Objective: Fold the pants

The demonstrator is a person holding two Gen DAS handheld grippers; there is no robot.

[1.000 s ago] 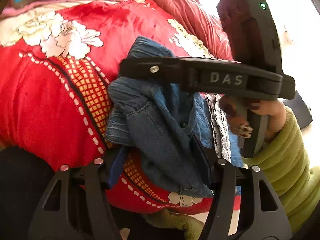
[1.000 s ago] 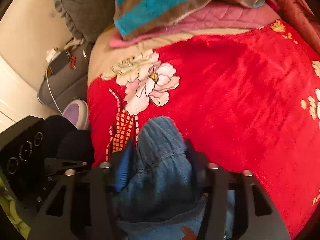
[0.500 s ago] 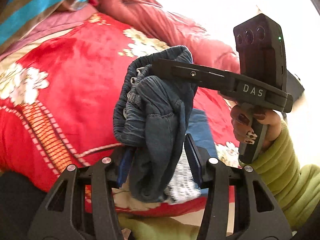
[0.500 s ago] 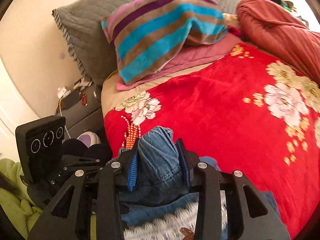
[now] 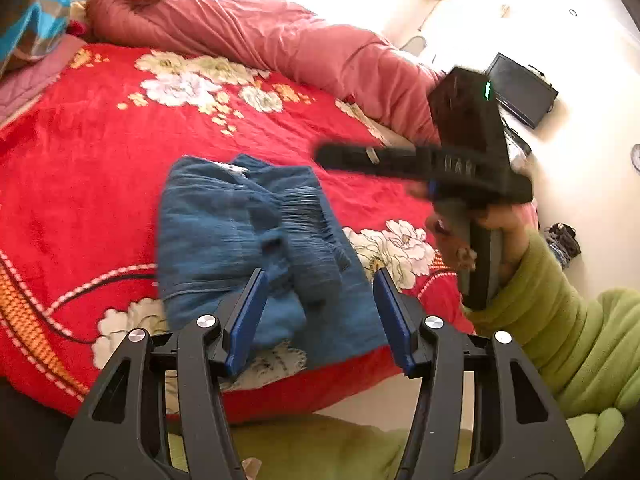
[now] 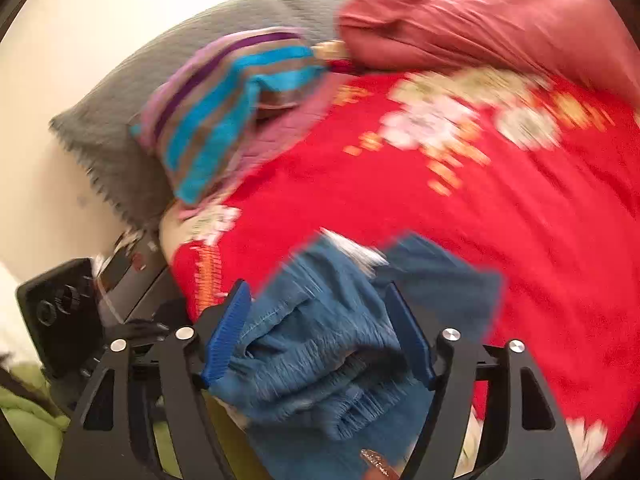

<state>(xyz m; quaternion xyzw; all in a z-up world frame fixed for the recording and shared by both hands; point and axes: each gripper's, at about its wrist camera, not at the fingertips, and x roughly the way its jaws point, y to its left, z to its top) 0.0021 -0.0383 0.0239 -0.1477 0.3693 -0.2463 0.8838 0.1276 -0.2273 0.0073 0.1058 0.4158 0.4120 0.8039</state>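
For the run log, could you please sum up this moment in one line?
stage: fold laid down | pants: folded on red blanket | left gripper: open | right gripper: open, over pants

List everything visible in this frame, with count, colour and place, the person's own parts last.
pants: one, blue denim, folded in a bundle on the blanket near the bed's edge
blanket: one, red with white flowers, covering the bed
quilt: one, dusty red, bunched along the bed's far side
striped pillow: one, blue, brown and purple, at the head of the bed
grey pillow: one, behind the striped one
monitor: one, black, on the floor beyond the bed
left tongs: black with blue pads, open above the pants
right tongs: same, open, pants between the pads; blurred
sleeve: green, on the right arm
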